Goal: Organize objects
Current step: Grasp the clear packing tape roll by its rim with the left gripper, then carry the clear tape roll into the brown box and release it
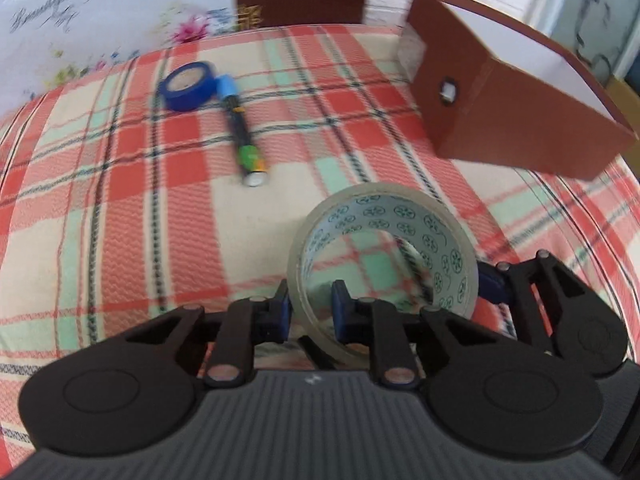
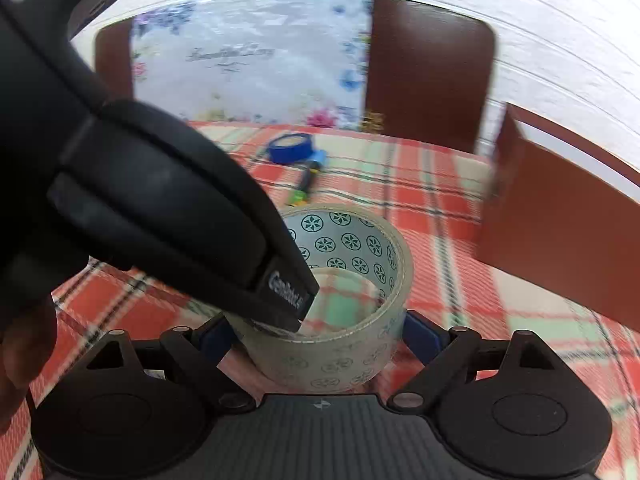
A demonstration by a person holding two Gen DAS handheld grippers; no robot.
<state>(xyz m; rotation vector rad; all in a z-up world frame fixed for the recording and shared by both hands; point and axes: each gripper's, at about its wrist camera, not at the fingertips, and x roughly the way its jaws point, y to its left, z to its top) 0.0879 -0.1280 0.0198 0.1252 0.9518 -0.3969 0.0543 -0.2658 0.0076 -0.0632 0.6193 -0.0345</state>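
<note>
Both grippers on one tape roll, on a plaid cloth.
Left wrist: left gripper [image 1: 310,312] clamps the clear tape [image 1: 382,256] wall; blue tape [image 1: 188,86], marker [image 1: 242,136] and box [image 1: 508,92] beyond.
Right wrist: right gripper [image 2: 320,334] jaws wide, straddling the roll's outside, pad contact unclear.

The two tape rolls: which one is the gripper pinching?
The big clear tape roll with the flower-printed core. The left gripper pinches its wall. The small blue tape roll lies untouched farther away, beside a marker.
</note>
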